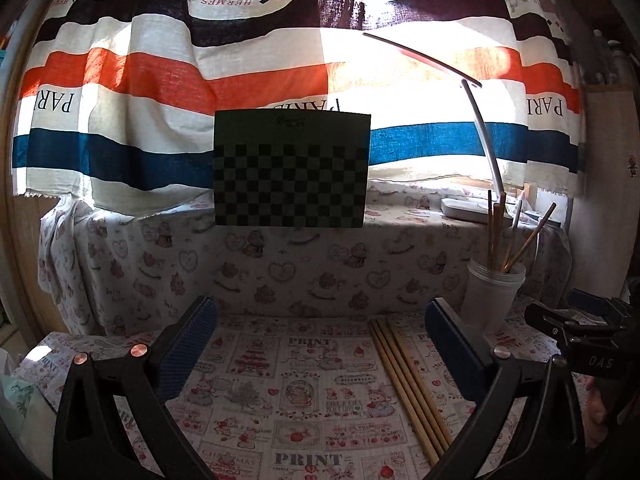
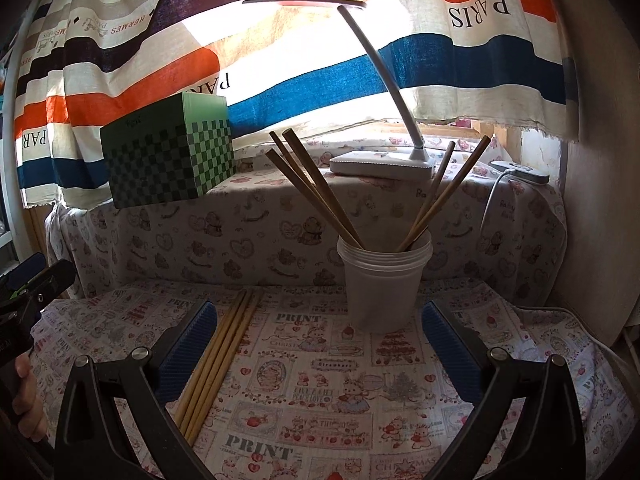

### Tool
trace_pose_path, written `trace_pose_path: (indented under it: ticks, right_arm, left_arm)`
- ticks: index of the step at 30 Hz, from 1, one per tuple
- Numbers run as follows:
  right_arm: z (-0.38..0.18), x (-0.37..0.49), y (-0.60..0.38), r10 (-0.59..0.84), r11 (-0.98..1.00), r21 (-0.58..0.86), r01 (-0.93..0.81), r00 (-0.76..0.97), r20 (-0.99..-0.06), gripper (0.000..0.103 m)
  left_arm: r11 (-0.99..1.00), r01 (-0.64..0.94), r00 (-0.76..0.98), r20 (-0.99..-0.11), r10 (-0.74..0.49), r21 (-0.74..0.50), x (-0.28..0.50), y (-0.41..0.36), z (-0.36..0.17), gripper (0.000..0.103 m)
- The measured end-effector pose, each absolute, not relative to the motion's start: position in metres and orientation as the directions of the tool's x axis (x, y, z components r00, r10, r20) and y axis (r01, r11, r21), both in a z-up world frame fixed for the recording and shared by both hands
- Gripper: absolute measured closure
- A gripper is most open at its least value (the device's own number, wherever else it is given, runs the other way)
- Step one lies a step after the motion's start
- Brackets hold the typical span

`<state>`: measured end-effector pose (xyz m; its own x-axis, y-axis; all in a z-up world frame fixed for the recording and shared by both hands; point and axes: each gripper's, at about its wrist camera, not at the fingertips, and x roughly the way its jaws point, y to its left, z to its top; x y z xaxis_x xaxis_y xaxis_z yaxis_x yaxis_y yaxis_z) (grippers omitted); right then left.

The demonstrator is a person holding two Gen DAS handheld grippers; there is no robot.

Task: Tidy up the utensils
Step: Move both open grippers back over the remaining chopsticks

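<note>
Several wooden chopsticks lie side by side on the printed tablecloth, also seen as chopsticks in the right wrist view. A translucent white cup stands upright with several chopsticks leaning in it; the same cup shows at the right of the left wrist view. My left gripper is open, empty, with the loose chopsticks just inside its right finger. My right gripper is open wide and empty, the cup just beyond it, the loose chopsticks by its left finger.
A green checkered box sits on a cloth-covered ledge behind the table. A white desk lamp stands on that ledge, near a white charger with a cable. A striped curtain hangs behind. A hand shows at the left edge.
</note>
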<state>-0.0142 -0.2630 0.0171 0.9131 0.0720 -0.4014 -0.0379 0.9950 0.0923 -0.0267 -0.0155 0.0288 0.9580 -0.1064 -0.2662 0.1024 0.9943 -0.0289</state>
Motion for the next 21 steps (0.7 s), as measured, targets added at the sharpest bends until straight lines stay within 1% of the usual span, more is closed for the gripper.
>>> trace_pose_path:
  ticks: [3, 8, 10, 14, 21]
  right_arm:
    - [0.008, -0.005, -0.259, 0.073, 0.996, 0.079, -0.042, 0.889, -0.452, 0.0]
    - [-0.018, 0.023, -0.252, 0.074, 0.997, 0.061, -0.046, 0.759, -0.647, 0.0]
    - [-0.03, 0.031, -0.251, 0.077, 0.997, 0.061, -0.049, 0.718, -0.692, 0.0]
    - [-0.04, 0.034, -0.251, 0.078, 0.997, 0.065, -0.044, 0.685, -0.724, 0.0]
    - [-0.039, 0.03, -0.252, 0.078, 0.997, 0.075, -0.036, 0.698, -0.711, 0.0]
  left_arm:
    - [0.995, 0.095, 0.957, -0.27, -0.103, -0.043, -0.026, -0.01, 0.026, 0.0]
    - [0.995, 0.085, 0.953, -0.288, -0.094, -0.045, -0.025, -0.007, 0.02, 0.0]
    - [0.996, 0.078, 0.952, -0.294, -0.088, -0.044, -0.024, -0.006, 0.019, 0.0]
    - [0.996, 0.068, 0.949, -0.304, -0.08, -0.05, -0.021, -0.004, 0.017, 0.0]
    - [0.997, 0.061, 0.949, -0.309, -0.07, -0.038, -0.02, -0.004, 0.017, 0.0]
